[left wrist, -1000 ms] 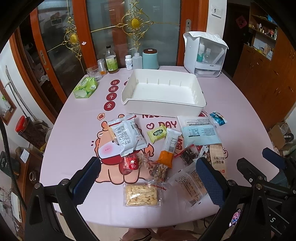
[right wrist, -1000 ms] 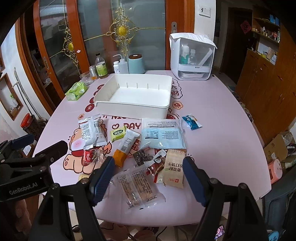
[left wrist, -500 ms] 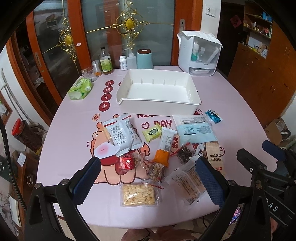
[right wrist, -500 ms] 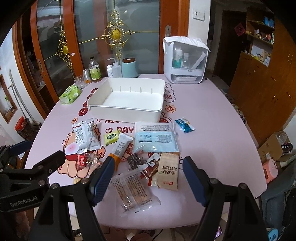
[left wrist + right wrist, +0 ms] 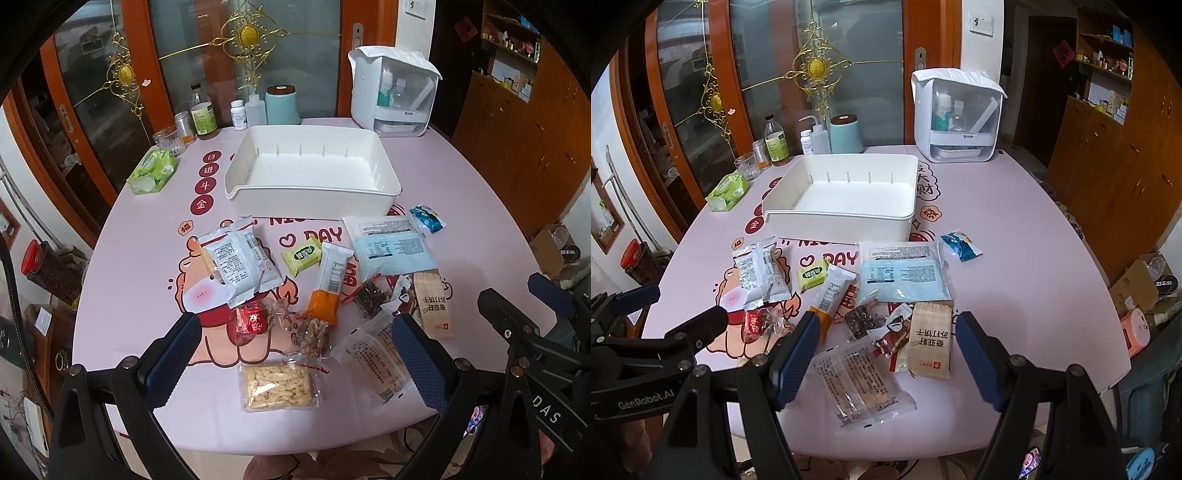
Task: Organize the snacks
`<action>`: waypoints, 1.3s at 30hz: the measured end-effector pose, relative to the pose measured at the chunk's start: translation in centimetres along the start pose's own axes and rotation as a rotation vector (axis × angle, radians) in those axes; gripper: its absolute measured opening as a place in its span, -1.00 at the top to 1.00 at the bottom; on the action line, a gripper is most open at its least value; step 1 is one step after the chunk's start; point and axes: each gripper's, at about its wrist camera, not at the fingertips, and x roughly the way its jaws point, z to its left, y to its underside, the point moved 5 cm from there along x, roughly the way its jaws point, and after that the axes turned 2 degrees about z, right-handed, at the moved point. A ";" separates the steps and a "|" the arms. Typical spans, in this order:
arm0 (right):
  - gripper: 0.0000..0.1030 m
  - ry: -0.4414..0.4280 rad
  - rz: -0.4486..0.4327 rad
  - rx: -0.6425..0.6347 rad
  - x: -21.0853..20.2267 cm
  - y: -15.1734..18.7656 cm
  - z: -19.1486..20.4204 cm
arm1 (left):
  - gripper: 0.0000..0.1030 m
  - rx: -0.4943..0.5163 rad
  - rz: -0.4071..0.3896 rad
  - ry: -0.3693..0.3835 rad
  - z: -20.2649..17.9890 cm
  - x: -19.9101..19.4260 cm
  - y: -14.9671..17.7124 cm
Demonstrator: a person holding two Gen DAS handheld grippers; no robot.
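Both of my grippers hang above the near edge of a pink table (image 5: 461,177), each with its blue-padded jaws spread wide and holding nothing. The left gripper (image 5: 295,356) frames a clear pack of pale puffed snacks (image 5: 279,386) at lower centre of its view; the right gripper (image 5: 886,352) sits over a clear printed pouch (image 5: 855,384) whose long axis runs diagonally from upper left to lower right.

The snacks lie scattered across the middle of each frame, in front of a white bin (image 5: 314,201) that stands with its long side across the picture, open top up and nothing inside. From my left camera, two white wrappers (image 5: 242,264) overlap at centre left, long axes tilted toward the upper left. A white-and-orange stick pack (image 5: 330,282) points its orange end toward the bottom of the frame. A pale blue flat pack (image 5: 391,253) lies lengthwise across the frame at centre right, touching a white one behind it. A tan biscuit packet (image 5: 931,339) stands lengthwise up the right camera's frame (its print reads upside down to me). A small blue wrapper (image 5: 960,245) rests apart, at right of the bin.
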 end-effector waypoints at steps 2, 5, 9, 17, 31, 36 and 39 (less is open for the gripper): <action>-0.50 -0.003 -0.001 -0.001 0.1 0.0 0.1 | -0.98 -0.003 0.002 0.001 0.1 0.1 0.0; -0.50 -0.005 0.001 -0.004 0.2 -0.1 0.2 | -0.98 -0.006 0.004 0.000 0.2 0.3 0.0; -0.50 -0.011 0.003 -0.012 0.3 -0.2 0.5 | -0.98 -0.010 0.004 -0.001 0.4 0.4 0.0; -0.49 -0.027 0.001 -0.029 0.4 -0.3 0.6 | -0.98 -0.043 -0.013 0.000 1.6 0.4 -0.3; -0.49 -0.153 0.098 -0.041 3.9 1.1 0.7 | -0.98 -0.021 -0.029 -0.029 5.3 1.4 0.1; -0.49 -0.182 0.149 -0.055 5.5 2.7 1.1 | -0.98 0.045 0.033 0.012 5.5 3.4 1.9; -0.49 -0.188 0.175 -0.067 6.3 3.6 1.4 | -0.98 0.083 0.071 0.052 5.3 4.7 3.2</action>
